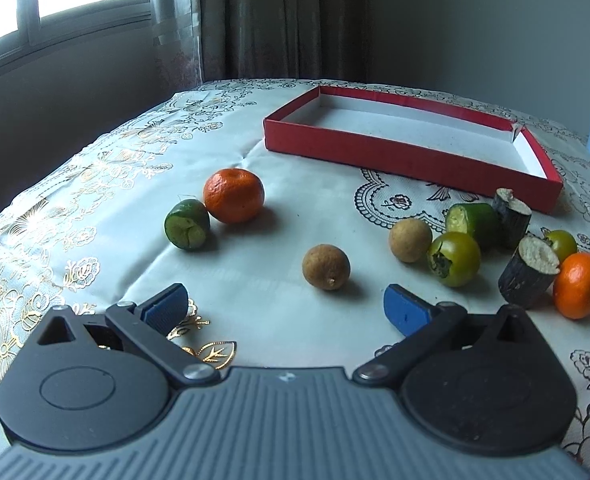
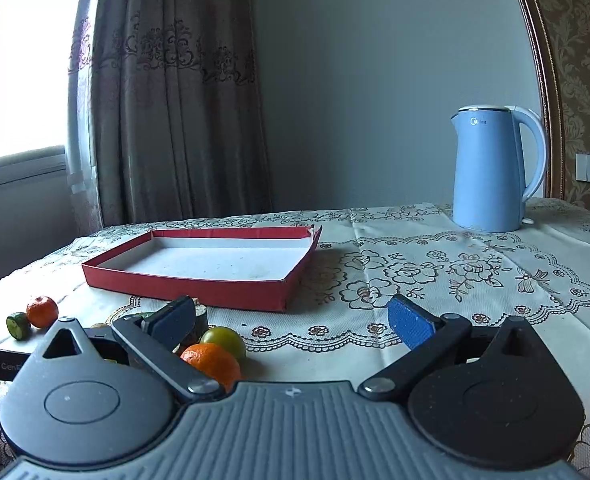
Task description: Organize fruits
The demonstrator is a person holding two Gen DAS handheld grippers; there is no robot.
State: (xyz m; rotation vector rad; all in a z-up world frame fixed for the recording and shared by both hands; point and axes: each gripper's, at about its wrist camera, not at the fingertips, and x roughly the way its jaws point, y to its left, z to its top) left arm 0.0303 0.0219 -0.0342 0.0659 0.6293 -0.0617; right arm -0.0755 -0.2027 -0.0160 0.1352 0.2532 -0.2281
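Observation:
A shallow red box (image 1: 411, 158) with a white inside lies empty at the back of the table; it also shows in the right wrist view (image 2: 199, 280). In front of it lie fruits: an orange (image 1: 234, 195) touching a green fruit (image 1: 187, 224) on the left, a brown longan (image 1: 326, 267) in the middle, and on the right a second longan (image 1: 410, 239), a green tomato-like fruit (image 1: 454, 258), a cut green piece (image 1: 473, 222), two dark cane pieces (image 1: 529, 276) and another orange (image 1: 579, 285). My left gripper (image 1: 285, 306) is open just before the middle longan. My right gripper (image 2: 293, 322) is open, beside an orange (image 2: 211, 362).
A light blue electric kettle (image 2: 491, 168) stands at the back right of the table. The floral tablecloth (image 2: 435, 272) covers the table, whose left edge falls off toward a window and curtains (image 1: 279, 20).

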